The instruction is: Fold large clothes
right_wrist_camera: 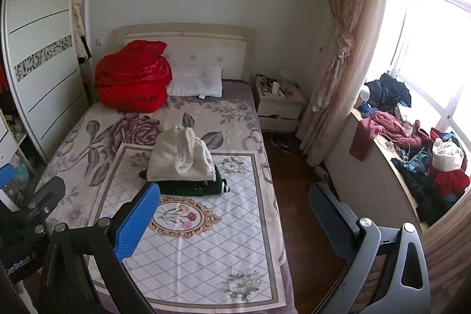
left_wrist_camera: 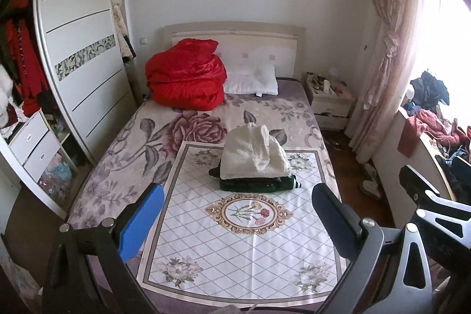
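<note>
1. Holding nothing: left gripper (left_wrist_camera: 237, 221) spread wide, right gripper (right_wrist_camera: 234, 221) spread just as wide, both raised well back from the bed (left_wrist_camera: 97, 178)
2. Sitting well ahead of both finger pairs, on the white mat (left_wrist_camera: 235, 249): a folded cream fleece (left_wrist_camera: 253, 156) stacked on a folded dark green garment (left_wrist_camera: 256, 184); roughly midway between the left fingers, nearer the blue pad (right_wrist_camera: 137, 221) than the dark one for the right
3. Likely soft, bulky and light, judging by the pile; prone to slump and spring open; best pinched at a hem or corner through all layers, not at the puffy middle
4. Probably the next supply: heap of clothes (right_wrist_camera: 418, 164) on the ledge beyond the right fingers' outer side
5. Hidden or unclear: most of the green piece under the fleece, garment types in the heap, window side washed out by glare, bed's near edge behind the grippers
</note>
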